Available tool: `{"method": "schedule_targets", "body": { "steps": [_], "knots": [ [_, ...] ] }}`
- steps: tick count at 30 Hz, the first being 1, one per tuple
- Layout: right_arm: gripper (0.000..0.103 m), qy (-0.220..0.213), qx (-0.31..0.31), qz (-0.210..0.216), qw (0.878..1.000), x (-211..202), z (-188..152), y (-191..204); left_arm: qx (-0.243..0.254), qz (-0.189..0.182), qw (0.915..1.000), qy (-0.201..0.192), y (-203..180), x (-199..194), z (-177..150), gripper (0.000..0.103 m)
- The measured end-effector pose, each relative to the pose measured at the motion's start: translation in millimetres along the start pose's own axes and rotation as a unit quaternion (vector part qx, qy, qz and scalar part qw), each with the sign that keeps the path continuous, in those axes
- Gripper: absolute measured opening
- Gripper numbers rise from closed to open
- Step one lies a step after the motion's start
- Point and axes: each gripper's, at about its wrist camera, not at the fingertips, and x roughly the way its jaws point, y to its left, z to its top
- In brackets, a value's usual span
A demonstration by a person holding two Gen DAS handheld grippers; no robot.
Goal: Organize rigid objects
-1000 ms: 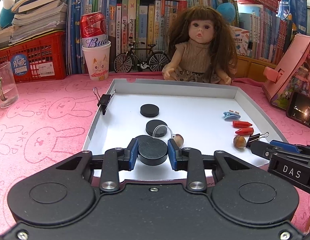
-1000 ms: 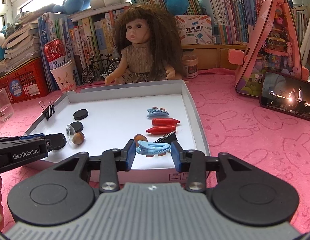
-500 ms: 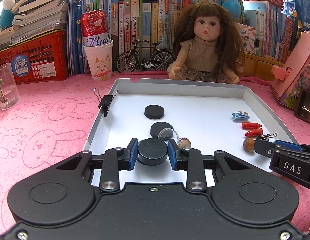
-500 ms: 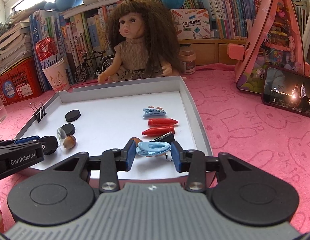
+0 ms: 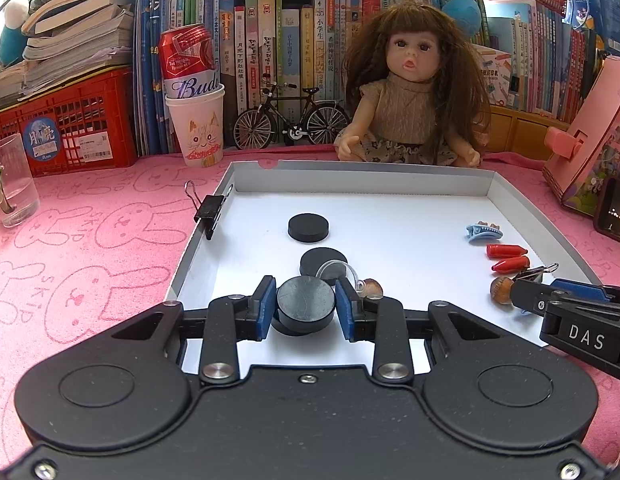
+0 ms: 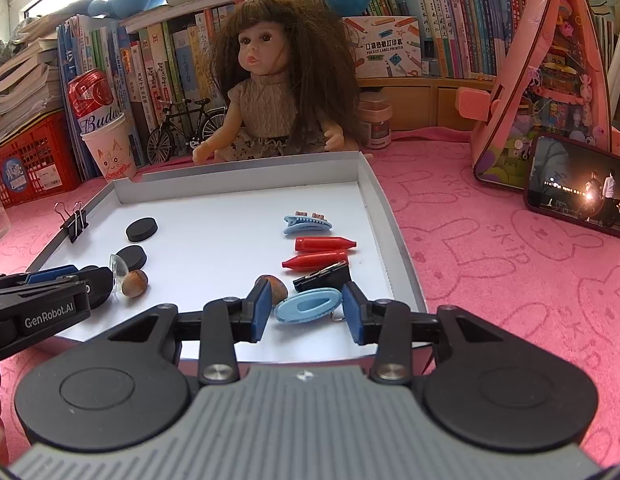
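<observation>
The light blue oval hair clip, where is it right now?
In the right wrist view the light blue oval hair clip lies in the white tray, between the right gripper fingers, beside the black binder clip.

Left gripper [image 5: 305, 307]: black body, blue pads [image 5: 268, 307]; pitched forward and downward over the near end of the tray; jaws closed on a black disc [image 5: 305, 302], one pad at each side of its rim. Its tip also enters the right wrist view at the left edge [image 6: 89, 286].

Right gripper [image 6: 307, 311]: grey ribbed body, black arms, blue pads [image 6: 260, 312]; same downward pitch; jaws have just been opening, a light blue hair clip [image 6: 307, 305] lying between them, gaps visible at both pads (no contact either side). Its tip shows in the left wrist view at the right edge [image 5: 526, 300].
</observation>
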Motion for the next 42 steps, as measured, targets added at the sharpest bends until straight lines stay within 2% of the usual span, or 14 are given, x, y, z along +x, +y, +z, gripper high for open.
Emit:
{"method": "schedule_targets", "body": {
  "steps": [2,4,8,20,28,42],
  "knots": [
    [0.050,0.000,0.000,0.002,1.000,-1,0,0,-0.001,-0.002,1.0000,0.001,0,0,0,0.034],
    [0.060,-0.001,0.000,0.004,1.000,-2,0,0,-0.003,-0.005,1.0000,0.001,-1,-1,0,0.039],
    [0.061,-0.007,-0.004,0.003,1.000,-5,1,3,-0.002,-0.005,1.0000,0.000,-1,-4,1,0.046],
    [0.074,-0.018,-0.007,0.003,1.000,-15,1,3,0.014,-0.005,0.9998,-0.014,-4,-19,1,0.069],
    [0.084,-0.027,-0.008,-0.002,1.000,-25,0,-1,0.021,-0.012,0.9996,-0.017,-9,-32,-1,0.076],
    [0.087,-0.033,-0.003,-0.001,0.999,-35,-3,-7,0.022,-0.021,0.9993,-0.021,-10,-50,-5,0.079]
  ]
}}
